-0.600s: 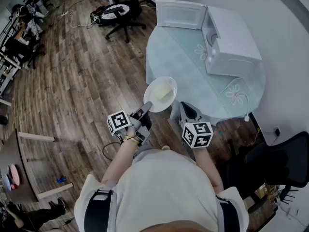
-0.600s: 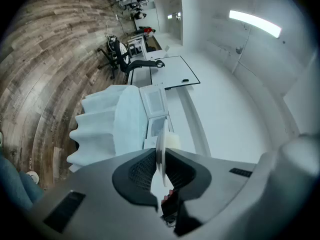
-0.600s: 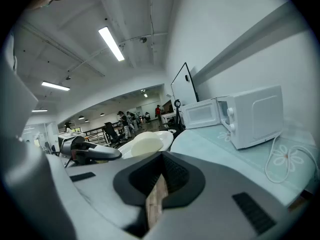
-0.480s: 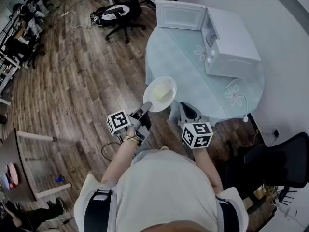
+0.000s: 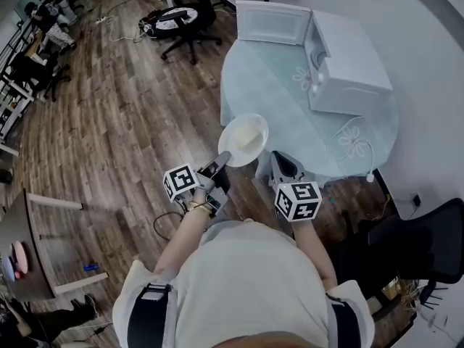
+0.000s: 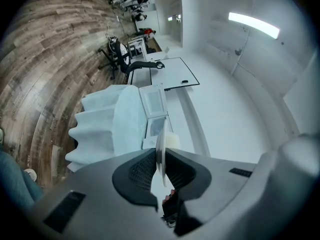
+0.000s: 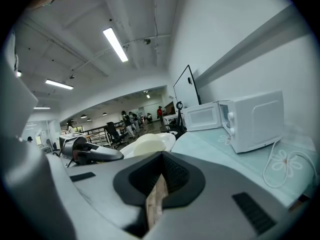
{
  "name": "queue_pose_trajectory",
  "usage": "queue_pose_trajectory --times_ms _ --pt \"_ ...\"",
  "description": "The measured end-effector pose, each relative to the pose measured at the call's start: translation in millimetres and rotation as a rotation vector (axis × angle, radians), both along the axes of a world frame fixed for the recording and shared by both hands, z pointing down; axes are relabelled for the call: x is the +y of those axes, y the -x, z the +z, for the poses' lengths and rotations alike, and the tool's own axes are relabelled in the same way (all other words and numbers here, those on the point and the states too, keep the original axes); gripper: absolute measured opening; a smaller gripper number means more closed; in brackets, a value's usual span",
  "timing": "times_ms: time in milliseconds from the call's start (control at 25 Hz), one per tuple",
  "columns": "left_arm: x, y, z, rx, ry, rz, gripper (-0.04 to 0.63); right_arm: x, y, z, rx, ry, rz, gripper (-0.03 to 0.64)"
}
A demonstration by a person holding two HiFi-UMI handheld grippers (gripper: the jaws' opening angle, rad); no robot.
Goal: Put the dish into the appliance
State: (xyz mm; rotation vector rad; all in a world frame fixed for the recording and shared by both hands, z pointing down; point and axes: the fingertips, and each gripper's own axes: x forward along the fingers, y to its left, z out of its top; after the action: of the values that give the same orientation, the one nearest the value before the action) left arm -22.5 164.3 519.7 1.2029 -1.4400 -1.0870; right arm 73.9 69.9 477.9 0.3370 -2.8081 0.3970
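Note:
A white dish (image 5: 243, 139) carrying a pale yellow lump of food hangs over the near edge of the round table (image 5: 275, 100). My left gripper (image 5: 223, 158) is shut on the dish's near rim. In the left gripper view the dish (image 6: 161, 154) stands edge-on, pinched between the pads. The white microwave (image 5: 346, 64) sits at the table's far right with its door (image 5: 272, 22) swung open. My right gripper (image 5: 283, 161) hovers just right of the dish, shut and empty. From the right gripper view the dish (image 7: 150, 145) lies to the left and the microwave (image 7: 252, 119) to the right.
A white power cable (image 5: 355, 147) loops over the tablecloth near the microwave. A black office chair (image 5: 181, 20) stands on the wood floor beyond the table, and another dark chair (image 5: 428, 241) by the wall at right. A low table (image 5: 22, 259) is at far left.
The dish and both grippers have shifted slightly to the right, toward the table. The grip on the dish is unchanged.

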Motion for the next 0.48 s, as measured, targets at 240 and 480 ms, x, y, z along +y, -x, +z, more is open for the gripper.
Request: queue_pose_trajectory --times_ms 240,480 --pt "2 -4 0 0.003 0.008 0.003 0.048 0 -7 -1 -0.014 0.023 0.022 0.005" --pt "2 -6 2 0.003 0.021 0.005 0.048 3 -11 3 -0.007 0.041 0.025 0.005"
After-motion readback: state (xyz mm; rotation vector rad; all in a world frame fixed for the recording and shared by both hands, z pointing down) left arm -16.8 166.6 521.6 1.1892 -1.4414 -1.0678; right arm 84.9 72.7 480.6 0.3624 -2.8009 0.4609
